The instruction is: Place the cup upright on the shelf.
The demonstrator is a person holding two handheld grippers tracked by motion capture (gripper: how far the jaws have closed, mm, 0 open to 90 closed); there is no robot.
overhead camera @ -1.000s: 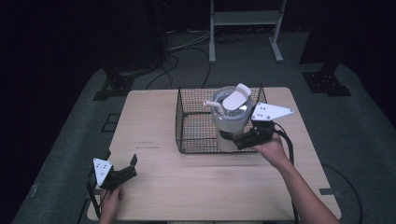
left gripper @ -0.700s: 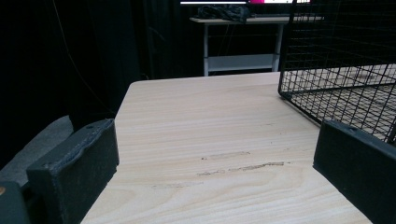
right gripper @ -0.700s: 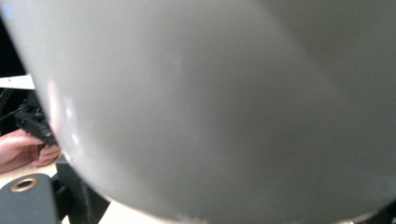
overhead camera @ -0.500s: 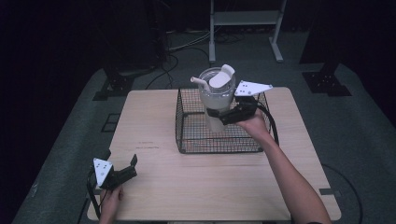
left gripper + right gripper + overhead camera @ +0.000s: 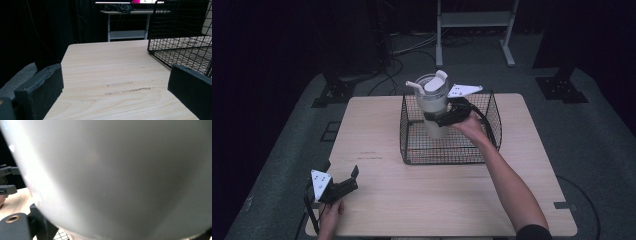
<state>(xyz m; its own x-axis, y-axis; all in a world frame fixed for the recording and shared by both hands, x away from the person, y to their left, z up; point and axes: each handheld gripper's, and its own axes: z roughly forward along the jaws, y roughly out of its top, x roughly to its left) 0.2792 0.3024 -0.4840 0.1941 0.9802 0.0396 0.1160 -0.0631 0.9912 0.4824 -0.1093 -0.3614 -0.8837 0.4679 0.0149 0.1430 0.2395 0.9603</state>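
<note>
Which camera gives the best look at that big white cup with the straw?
The high view: it shows the whole cup, lid and straw on top, held upright over the wire basket by the right claw. The right gripper view is so close that the cup is just a blurry white wall. The left gripper view catches a pale sliver at the right edge.

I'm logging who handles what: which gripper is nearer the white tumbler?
Right. The right gripper is clamped on the tumbler over the wire basket; the left gripper rests open far off by the table's near-left corner.
</note>
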